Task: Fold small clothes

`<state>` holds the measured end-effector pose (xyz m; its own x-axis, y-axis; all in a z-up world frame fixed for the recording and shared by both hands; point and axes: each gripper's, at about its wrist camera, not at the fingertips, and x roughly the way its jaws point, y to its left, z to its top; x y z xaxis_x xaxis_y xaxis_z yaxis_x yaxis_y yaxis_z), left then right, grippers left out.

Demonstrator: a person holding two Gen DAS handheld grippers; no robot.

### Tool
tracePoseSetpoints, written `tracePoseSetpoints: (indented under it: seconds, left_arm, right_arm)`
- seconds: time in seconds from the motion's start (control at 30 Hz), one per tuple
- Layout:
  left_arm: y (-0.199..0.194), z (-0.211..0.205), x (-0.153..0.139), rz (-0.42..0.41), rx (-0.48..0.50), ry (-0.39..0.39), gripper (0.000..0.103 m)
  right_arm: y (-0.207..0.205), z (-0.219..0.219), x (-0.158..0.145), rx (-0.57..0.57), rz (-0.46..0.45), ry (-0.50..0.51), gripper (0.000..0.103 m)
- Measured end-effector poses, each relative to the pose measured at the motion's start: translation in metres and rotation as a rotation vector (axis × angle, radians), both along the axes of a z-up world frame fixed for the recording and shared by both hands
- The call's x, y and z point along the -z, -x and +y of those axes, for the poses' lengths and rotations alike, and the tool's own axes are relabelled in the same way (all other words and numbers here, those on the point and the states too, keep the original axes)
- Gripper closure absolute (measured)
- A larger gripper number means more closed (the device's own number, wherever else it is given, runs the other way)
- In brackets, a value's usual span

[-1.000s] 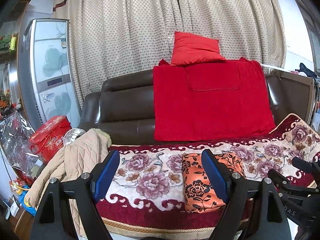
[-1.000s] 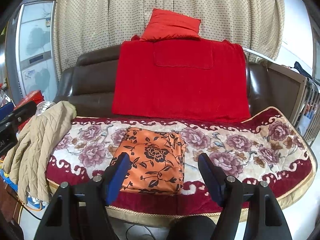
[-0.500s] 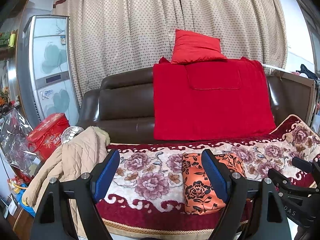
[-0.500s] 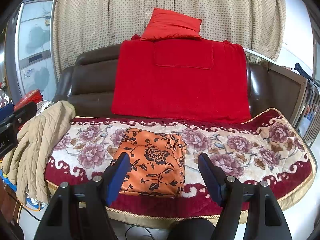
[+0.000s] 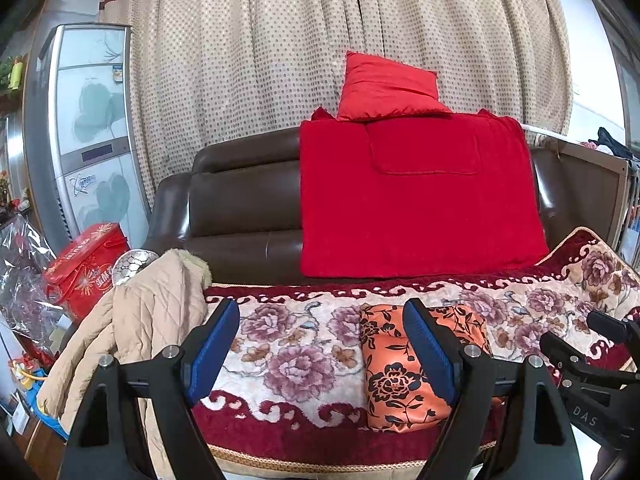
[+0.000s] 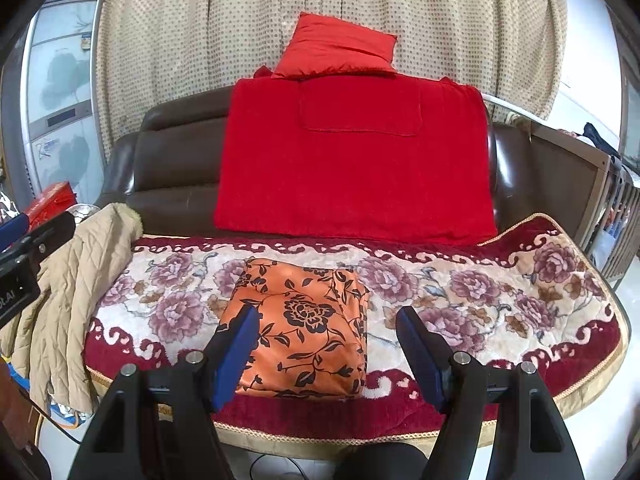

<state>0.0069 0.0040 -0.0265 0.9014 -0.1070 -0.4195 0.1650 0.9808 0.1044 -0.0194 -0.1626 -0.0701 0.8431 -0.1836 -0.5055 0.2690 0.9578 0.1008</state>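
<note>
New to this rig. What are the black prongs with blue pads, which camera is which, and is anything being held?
There is no robot arm here: a person holds one two-finger gripper in each hand, and a fisheye camera on each gripper looks forward along its fingers. The black prongs with blue pads are those fingers.

One picture comes from the left gripper, the other from the right gripper. Each also catches a bit of the other gripper at its edge.

Both face a brown sofa covered by a floral blanket. On the blanket lies the folded orange floral cloth, a neat rectangle. A red blanket hangs over the backrest with a red pillow on top, and a beige quilted jacket is draped over the sofa's arm.

Both grippers are open and hold nothing; they hover in front of the sofa, not touching the cloth.
</note>
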Motion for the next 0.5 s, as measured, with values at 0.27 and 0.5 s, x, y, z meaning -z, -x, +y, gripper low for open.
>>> tracePoseSetpoints:
  seconds: [0.27, 0.5]
  left_arm:
    - [-0.014, 0.006, 0.004, 0.017, -0.007, -0.005, 0.019]
    - [-0.029, 0.009, 0.004, 0.017, -0.001, -0.018, 0.019]
  right_arm:
    - [-0.013, 0.006, -0.002, 0.004, 0.007, 0.004, 0.028]
    - [-0.026, 0.013, -0.003, 0.009, 0.011, -0.001, 0.028]
